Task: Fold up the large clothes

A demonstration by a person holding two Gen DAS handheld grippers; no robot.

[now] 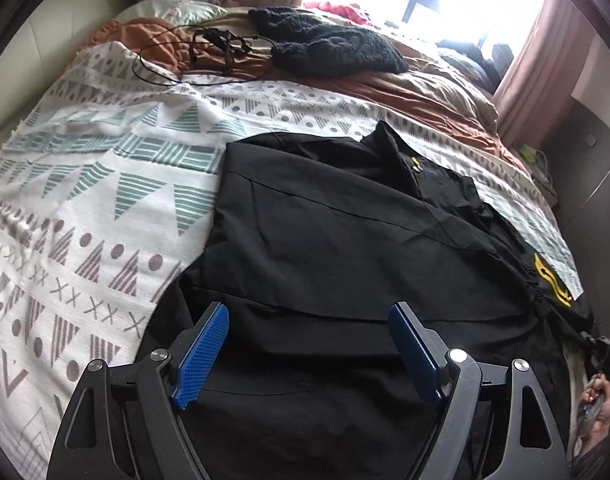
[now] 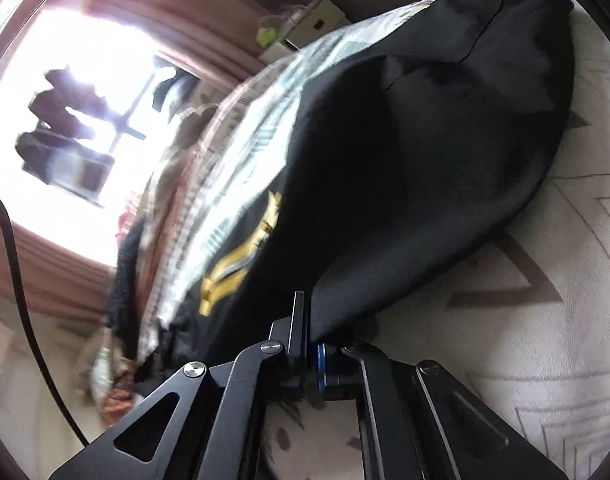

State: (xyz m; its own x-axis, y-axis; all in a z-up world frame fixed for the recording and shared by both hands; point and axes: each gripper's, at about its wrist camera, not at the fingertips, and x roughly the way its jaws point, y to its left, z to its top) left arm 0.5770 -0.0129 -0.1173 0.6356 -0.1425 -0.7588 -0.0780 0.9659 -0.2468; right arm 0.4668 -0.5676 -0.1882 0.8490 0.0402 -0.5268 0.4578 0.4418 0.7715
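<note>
A large black shirt (image 1: 345, 240) with a yellow emblem (image 1: 551, 280) lies partly folded on a patterned white bedspread (image 1: 105, 184). My left gripper (image 1: 309, 320) is open, its blue pads (image 1: 203, 356) hovering over the shirt's near part. In the right wrist view my right gripper (image 2: 311, 324) is shut on an edge of the black shirt (image 2: 425, 160) and lifts it off the bedspread (image 2: 545, 320); the yellow emblem (image 2: 241, 260) shows beside the fingers. The right gripper (image 1: 601, 352) also shows at the right edge of the left wrist view.
A dark knitted garment (image 1: 329, 48) and a black cable (image 1: 193, 56) lie at the far side of the bed on orange bedding (image 1: 405, 92). A pillow (image 1: 169, 10) sits at the head. A bright window with pink curtains (image 1: 545, 52) is beyond.
</note>
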